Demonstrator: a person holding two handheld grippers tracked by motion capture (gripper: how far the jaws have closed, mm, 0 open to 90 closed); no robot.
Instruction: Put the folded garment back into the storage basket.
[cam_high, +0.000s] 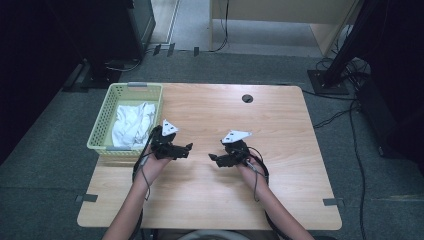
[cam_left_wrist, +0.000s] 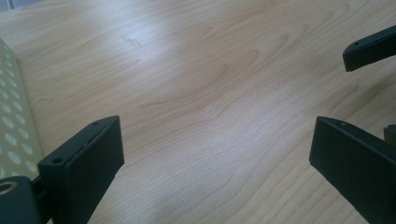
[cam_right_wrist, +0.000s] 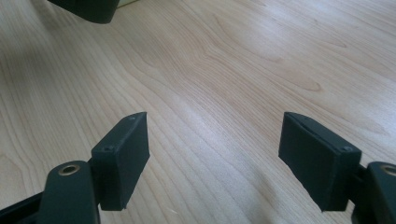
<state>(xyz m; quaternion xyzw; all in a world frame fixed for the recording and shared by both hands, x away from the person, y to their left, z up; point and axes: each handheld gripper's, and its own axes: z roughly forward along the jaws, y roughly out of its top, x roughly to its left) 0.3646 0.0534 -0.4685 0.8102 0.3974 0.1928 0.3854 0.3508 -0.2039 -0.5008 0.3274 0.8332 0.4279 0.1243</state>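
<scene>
My left gripper (cam_high: 188, 148) hovers low over the wooden table (cam_high: 280, 120), just right of a pale green basket (cam_high: 102, 120) that holds a white cloth (cam_high: 131, 125). Its jaws point right and stand wide apart over bare wood; in the left gripper view the left gripper (cam_left_wrist: 217, 154) has nothing between its jaws. My right gripper (cam_high: 212, 158) faces it from the right, a short gap away, also open. In the right gripper view the right gripper (cam_right_wrist: 212, 158) frames bare wood. The other gripper's black tip shows at the top of each gripper view.
The basket sits at the table's left edge, its perforated wall (cam_left_wrist: 11, 121) close beside my left gripper. A round cable hole (cam_high: 247, 98) lies near the table's far edge. Cables and stand bases lie on the floor beyond.
</scene>
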